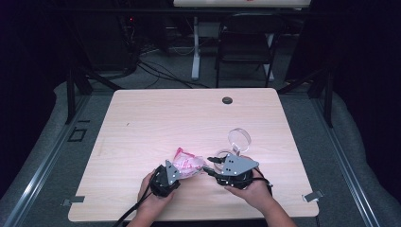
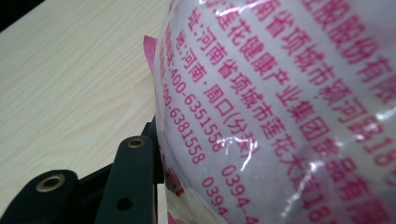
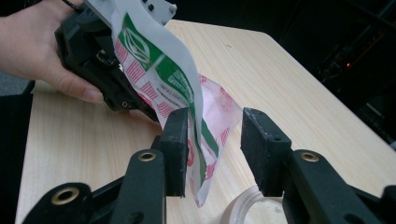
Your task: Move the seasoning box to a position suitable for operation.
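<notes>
Currently a plastic packet (image 1: 187, 164) is held above the near part of the table (image 1: 156, 123), between the 2 grippers. The left gripper (image 1: 176, 171) is clamped on 1 end of the packet; in the left gripper view the film (image 2: 280, 107) presses close against the lens, with 1 black jaw showing beside it. The right gripper (image 3: 215, 154) is released: its jaws stand apart, and the packet's free lower edge (image 3: 201, 154) hangs in the gap, touching the left-hand jaw and apart from the other. The step in hand is judged to be a 2nd grasp on the packet, probably for tearing or opening it. The next move calls for the right jaws to be closed squarely on the edge before any pull is made. Pink Chinese print is read on the film, with the numbers 400-6351558 and 400-6381558; a green and white logo band is seen in the right gripper view. A clear jar (image 1: 221, 154) and its round lid (image 1: 239, 138) lie just beside the right gripper.
</notes>
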Tool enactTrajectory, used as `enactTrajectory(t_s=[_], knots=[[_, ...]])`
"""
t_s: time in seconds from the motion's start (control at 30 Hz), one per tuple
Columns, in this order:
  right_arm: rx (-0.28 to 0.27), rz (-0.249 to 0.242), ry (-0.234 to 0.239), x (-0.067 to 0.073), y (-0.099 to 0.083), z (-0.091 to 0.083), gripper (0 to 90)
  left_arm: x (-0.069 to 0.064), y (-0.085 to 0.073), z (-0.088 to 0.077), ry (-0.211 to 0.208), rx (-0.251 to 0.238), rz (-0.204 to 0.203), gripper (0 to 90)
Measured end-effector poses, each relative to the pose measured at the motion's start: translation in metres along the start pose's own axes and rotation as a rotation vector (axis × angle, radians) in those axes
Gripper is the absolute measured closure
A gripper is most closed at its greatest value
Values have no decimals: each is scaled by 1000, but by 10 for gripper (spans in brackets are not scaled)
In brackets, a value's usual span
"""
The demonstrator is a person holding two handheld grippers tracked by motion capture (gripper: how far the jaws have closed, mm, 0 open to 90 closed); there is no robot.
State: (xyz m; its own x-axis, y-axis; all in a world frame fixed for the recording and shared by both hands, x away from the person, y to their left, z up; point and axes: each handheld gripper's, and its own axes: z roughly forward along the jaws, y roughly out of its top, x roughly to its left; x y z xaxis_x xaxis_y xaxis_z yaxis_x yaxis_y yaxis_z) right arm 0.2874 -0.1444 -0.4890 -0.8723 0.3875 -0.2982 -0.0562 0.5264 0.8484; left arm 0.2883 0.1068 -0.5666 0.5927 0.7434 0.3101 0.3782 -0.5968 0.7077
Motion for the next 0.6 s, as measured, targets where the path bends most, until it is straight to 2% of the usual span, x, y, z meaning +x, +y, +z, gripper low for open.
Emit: enactTrajectory(t_s=[0.1, 0.13, 0.17, 0.2, 0.23, 0.4, 0.6], knots=[[-2, -58, -4, 3, 4, -2, 605, 0, 4, -1, 3, -2, 13, 593], [-2, -58, -4, 3, 4, -2, 605, 0, 4, -1, 3, -2, 13, 593], [1, -105, -3, 5, 8, -3, 601, 1, 7, -2, 12, -7, 26, 594], [1, -105, -3, 5, 8, -3, 601, 1, 7, -2, 12, -7, 26, 594], [2, -131, -5, 6, 10, -3, 601, 1, 9, -3, 18, -7, 31, 594], [-1, -139, 0, 6, 13, -4, 599, 7, 16, -6, 41, -23, 48, 595], [6, -193, 1, -1, 24, -6, 579, 10, 24, -8, 50, -26, 76, 596]])
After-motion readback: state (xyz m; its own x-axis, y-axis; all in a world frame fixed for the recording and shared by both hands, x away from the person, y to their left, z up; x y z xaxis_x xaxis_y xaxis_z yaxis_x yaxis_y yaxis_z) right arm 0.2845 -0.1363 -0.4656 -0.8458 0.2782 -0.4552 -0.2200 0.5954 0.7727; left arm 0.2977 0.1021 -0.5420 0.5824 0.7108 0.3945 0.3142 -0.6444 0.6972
